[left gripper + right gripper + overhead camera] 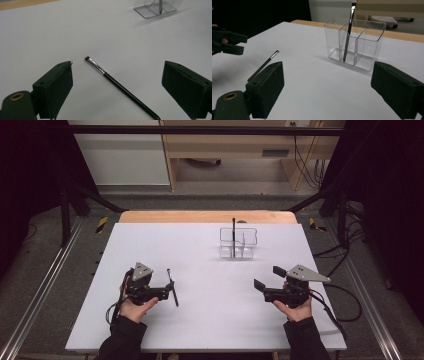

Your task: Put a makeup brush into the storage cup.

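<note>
The left gripper [117,87] is released, jaws wide on either side of the loose brush [117,85] in the frame's lower middle; its long axis runs diagonally, bristles toward upper left. The right gripper [327,90] is also released, empty. One brush [348,32] already stands in the clear organizer [362,50]; the loose one likely remains.

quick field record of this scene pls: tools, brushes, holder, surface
left tool: open, jaws either side of the loose brush, not gripping it
right tool: open, holding nothing, pointed at the holder
loose brush: lying flat on the table, bristle end away from the left tool
holder: clear, with compartments, upright
second brush: standing in the holder, leaning
table: white top
</note>
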The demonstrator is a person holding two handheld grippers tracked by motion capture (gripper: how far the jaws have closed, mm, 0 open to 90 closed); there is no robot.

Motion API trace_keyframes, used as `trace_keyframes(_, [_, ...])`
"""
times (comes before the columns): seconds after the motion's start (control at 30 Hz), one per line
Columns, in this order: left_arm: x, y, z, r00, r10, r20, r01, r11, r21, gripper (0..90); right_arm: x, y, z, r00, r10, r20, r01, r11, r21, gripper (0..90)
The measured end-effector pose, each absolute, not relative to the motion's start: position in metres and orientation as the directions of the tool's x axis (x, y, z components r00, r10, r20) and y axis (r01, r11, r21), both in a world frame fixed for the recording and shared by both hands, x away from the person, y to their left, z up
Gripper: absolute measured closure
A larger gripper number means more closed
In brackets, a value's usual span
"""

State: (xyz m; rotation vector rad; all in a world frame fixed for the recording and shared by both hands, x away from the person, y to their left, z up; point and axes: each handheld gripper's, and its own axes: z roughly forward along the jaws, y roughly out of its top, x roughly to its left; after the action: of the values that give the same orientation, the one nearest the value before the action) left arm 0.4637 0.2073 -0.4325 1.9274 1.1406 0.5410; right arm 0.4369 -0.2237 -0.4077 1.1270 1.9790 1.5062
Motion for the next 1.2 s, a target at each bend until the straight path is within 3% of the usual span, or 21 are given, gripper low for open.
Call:
trace_keyframes(0.47, [0.475,0.195,-0.450,0.480,0.877,-0.036,0.568,-0.279,0.774,14.3,0.436,-0.220,-0.408,-0.597,0.787,0.155,0.359,0.089,0.929,12.2])
trace_keyframes(1.2, [0.474,0.185,-0.467,0.484,0.875,-0.025,0.607,-0.316,0.729,32.3,0.436,-0.217,-0.407,-0.590,0.790,0.165,0.374,0.086,0.923,12.9])
